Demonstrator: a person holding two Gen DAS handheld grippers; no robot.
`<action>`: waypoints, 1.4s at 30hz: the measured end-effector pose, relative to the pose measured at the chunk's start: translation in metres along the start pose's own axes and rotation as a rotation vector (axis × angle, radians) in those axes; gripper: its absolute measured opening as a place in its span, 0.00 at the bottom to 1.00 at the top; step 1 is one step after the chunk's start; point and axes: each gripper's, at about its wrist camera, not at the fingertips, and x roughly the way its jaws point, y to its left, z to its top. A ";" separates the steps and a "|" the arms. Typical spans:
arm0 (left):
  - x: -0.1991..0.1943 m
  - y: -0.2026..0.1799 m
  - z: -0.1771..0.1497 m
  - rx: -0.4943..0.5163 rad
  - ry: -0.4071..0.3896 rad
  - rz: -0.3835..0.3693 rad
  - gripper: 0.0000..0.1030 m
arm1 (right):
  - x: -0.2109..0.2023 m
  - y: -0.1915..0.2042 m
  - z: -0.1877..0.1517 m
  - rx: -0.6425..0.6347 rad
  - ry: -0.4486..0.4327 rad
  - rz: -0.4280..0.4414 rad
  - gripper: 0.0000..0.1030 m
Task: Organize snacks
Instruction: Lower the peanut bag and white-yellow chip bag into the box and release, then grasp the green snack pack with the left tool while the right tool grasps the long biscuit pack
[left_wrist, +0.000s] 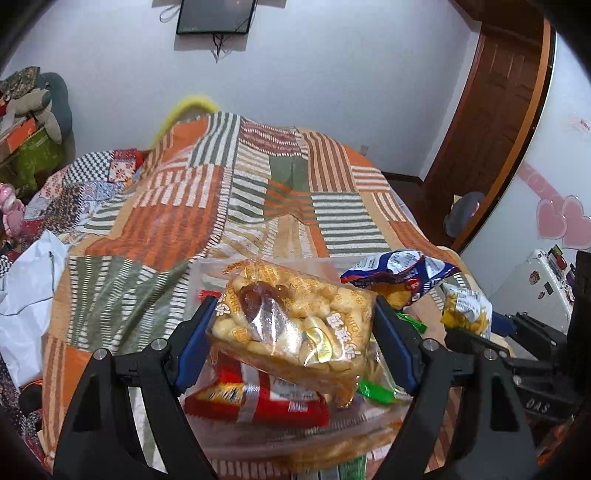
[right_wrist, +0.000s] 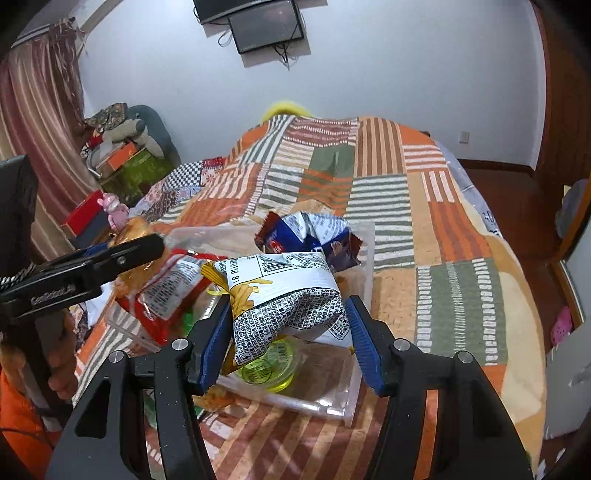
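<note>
While over bin (right_wrist: 364, 258), two clamped packets (left_wrist: 295, 325)

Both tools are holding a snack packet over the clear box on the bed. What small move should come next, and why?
Probably lower the left tool a little and open it, dropping its clear snack bag into the clear box. The bag hangs right above packets already in there, while the right tool grips a white packet over the box's other end.

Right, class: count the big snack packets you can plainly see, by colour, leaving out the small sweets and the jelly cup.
Clear bag: 1
Blue packet: 1
Red packet: 1
White and yellow packet: 1
Total: 4
</note>
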 end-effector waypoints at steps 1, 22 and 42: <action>0.005 0.000 0.002 -0.001 0.006 -0.001 0.78 | 0.002 -0.001 0.000 0.001 0.005 0.000 0.55; 0.010 -0.002 0.001 0.013 0.039 -0.013 0.80 | 0.007 0.009 0.000 -0.046 0.027 -0.029 0.70; -0.059 -0.016 -0.048 0.096 0.058 0.019 0.86 | -0.048 0.015 -0.015 -0.065 -0.026 -0.030 0.77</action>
